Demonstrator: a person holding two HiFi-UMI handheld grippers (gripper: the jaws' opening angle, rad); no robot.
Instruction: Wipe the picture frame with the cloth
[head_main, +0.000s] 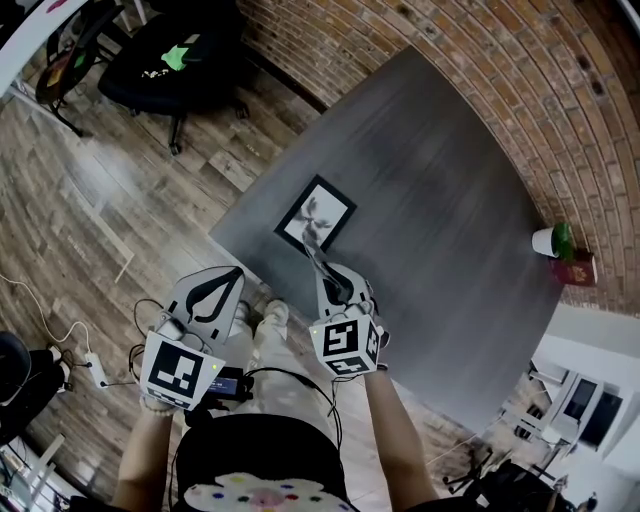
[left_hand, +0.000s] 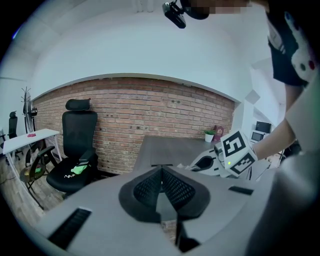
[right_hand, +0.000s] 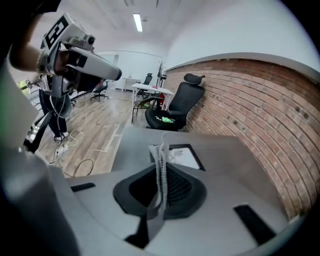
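Two grippers hang close in front of the person, at the near edge of the grey surface (head_main: 440, 190). The left gripper (left_hand: 161, 171) is clenched on nothing. Its own view shows both jaws pressed together to a point with nothing between them. It hovers over the wooden floor (head_main: 90, 190), off the surface and to the left of its partner. That reads as a spare tool kept out of the way, or held ready to steady the frame if it slides.

The right gripper (right_hand: 162, 170) is grasping the cloth (right_hand: 161, 150), a pale knitted strip pinched flat between its jaws, with a length standing out past the tips. Held by one end like this, the cloth has a free part to drag across the frame's face, which suits wiping.

Just beyond those tips, the picture frame (head_main: 316, 213) lies flat near the surface's near corner. It is black-bordered with a pale print and turned at an angle to the edge. The head view puts the cloth's end right at the frame's near side, but I cannot tell whether it touches. I judge the wipe about to begin rather than well along.

Well apart, at the far right edge, stand a small potted plant (head_main: 551, 241) and a red thing (head_main: 576, 271) beside it, clear of the work. Farther off are a black office chair (head_main: 170, 55) and the brick wall (head_main: 500, 80).
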